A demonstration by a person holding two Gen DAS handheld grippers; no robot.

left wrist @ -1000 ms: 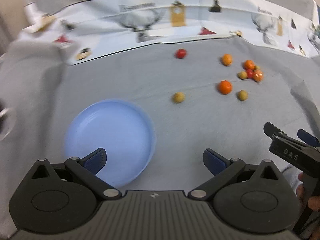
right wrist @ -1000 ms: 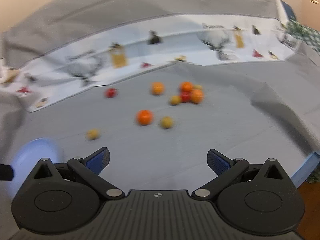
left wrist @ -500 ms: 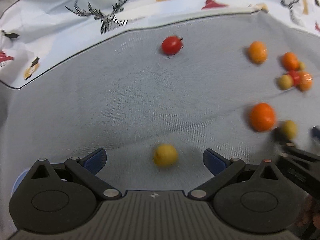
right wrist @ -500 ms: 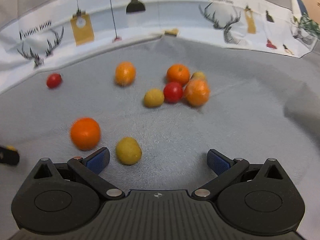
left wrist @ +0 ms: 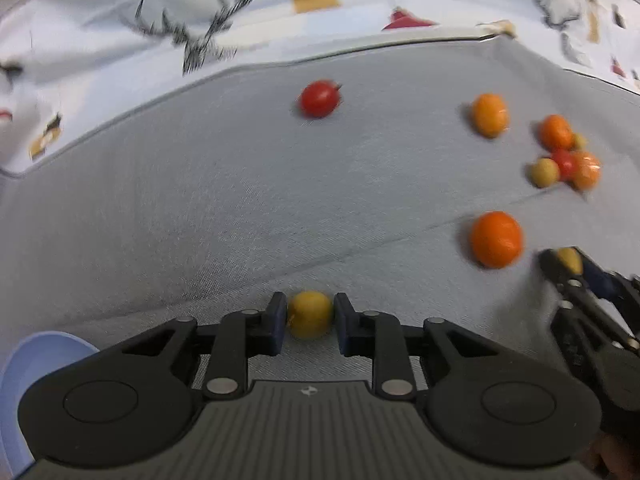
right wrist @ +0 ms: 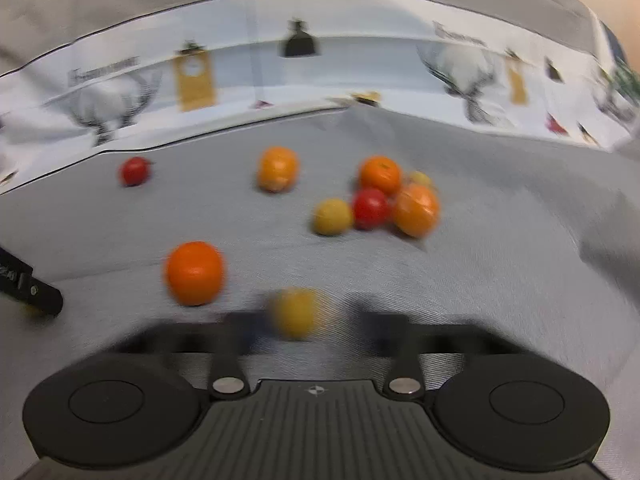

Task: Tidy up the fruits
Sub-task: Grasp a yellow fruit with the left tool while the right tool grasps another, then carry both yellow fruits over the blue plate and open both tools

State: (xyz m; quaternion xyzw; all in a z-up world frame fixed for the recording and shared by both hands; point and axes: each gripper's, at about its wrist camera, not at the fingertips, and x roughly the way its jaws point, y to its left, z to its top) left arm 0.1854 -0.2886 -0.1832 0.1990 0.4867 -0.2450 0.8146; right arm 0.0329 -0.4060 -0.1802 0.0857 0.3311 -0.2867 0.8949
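the left hand-held gripper (left wrist: 310, 322) was clamped on a small yellow fruit (left wrist: 310, 319) resting on the grey cloth (left wrist: 200, 208) of the worktop. the right hand-held gripper (right wrist: 298, 320), blurred, was closed on another yellow fruit (right wrist: 298, 312) just beside a large orange (right wrist: 195, 273). a red tomato (left wrist: 319, 98) lay alone farther back, and a blue plate (left wrist: 24, 372) sat at the left view's lower left edge.

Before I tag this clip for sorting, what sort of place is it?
Probably a home table set up for a fruit-sorting chore. A grey cloth covers it, a deer-print sheet stands behind, and small loose fruits lie scattered beside a blue plate.
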